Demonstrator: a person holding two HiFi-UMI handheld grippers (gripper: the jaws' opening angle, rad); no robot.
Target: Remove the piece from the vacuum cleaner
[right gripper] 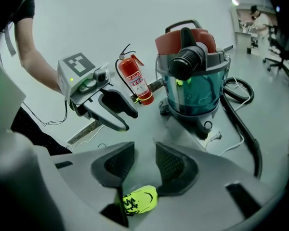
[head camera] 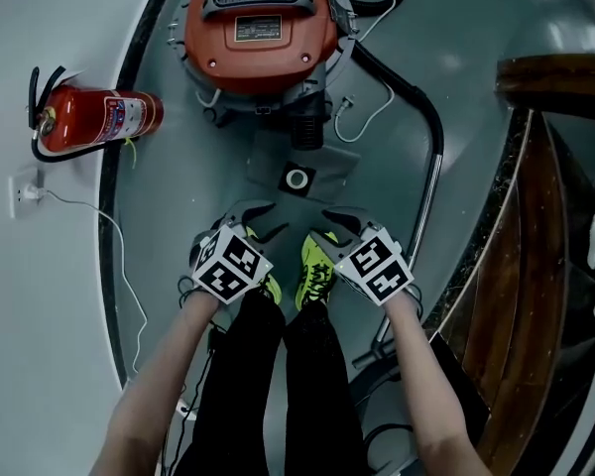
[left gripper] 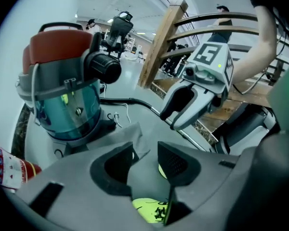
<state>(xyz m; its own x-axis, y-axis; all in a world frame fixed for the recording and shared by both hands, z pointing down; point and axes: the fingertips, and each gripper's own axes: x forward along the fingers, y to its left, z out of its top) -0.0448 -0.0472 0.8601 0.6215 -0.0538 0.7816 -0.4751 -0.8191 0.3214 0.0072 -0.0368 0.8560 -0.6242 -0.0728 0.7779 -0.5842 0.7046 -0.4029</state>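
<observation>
**Head view, read left to right.** A red fire extinguisher (head camera: 99,117) stands at the foot of a pale wall (head camera: 40,296). Beside it is a wall socket (head camera: 25,194) with a white cable, whose lower run passes behind the left forearm.

The vacuum cleaner (head camera: 261,28) — orange lid, clear blue-green drum — stands on the floor (head camera: 178,226) at top centre, well ahead of both grippers. The upper frame edge cuts off its far side. Its black hose connector (left gripper: 103,67) juts from the front and is plain only in the gripper views. Which part is the removable piece cannot be told.

A grey sheet (head camera: 278,162) with a white ring mark lies between the vacuum cleaner and the grippers.

The left hand-held gripper (head camera: 263,221) and the right hand-held gripper (head camera: 339,228) hang side by side above the person's yellow-green shoes (head camera: 315,271). Each has its jaws apart with nothing held — only floor and a shoe show through the gap. The marker cubes hide most of the hands.

A black hose (head camera: 416,97) curves from the vacuum cleaner's right side into a metal tube, whose lower end is lost near the right forearm. A wooden railing (head camera: 535,226) at the right edge is cut off, dark and hard to make out.
</observation>
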